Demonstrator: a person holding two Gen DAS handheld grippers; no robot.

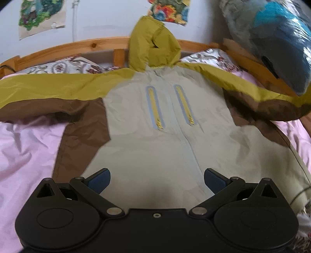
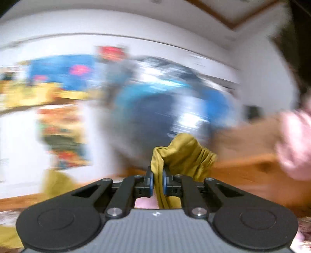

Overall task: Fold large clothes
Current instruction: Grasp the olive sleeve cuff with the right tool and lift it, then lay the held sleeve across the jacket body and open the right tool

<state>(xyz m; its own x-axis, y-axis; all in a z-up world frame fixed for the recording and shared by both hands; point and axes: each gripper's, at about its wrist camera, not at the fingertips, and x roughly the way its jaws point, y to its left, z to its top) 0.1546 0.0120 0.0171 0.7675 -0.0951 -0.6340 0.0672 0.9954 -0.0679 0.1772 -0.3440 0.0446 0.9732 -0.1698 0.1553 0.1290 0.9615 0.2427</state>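
Where it lies on the bed, jacket: spread flat with its front up, of thin crinkled shell fabric; a pale grey-beige body, brown side panels and olive-yellow shoulders.
Hood: olive-yellow, rounded, propped upright against the wooden bed frame.
Chest pockets: two long slots with yellow zips, edged in light blue, set either side of the centre closure.
Sleeve end: olive-yellow cloth, gathered into folds, is seen pinched and lifted off the bed in the right wrist view.
Right gripper: blue pads are closed onto the olive fabric.
Left gripper: fingers are held wide apart above the lower hem; nothing is gripped.
Bed sheet: pink, soft, wrinkled.
Pillows: white with a red-brown floral print, at the headboard.
Bag: glossy clear plastic around blue material, at the upper right.
Wall: white, with colourful paper pictures.
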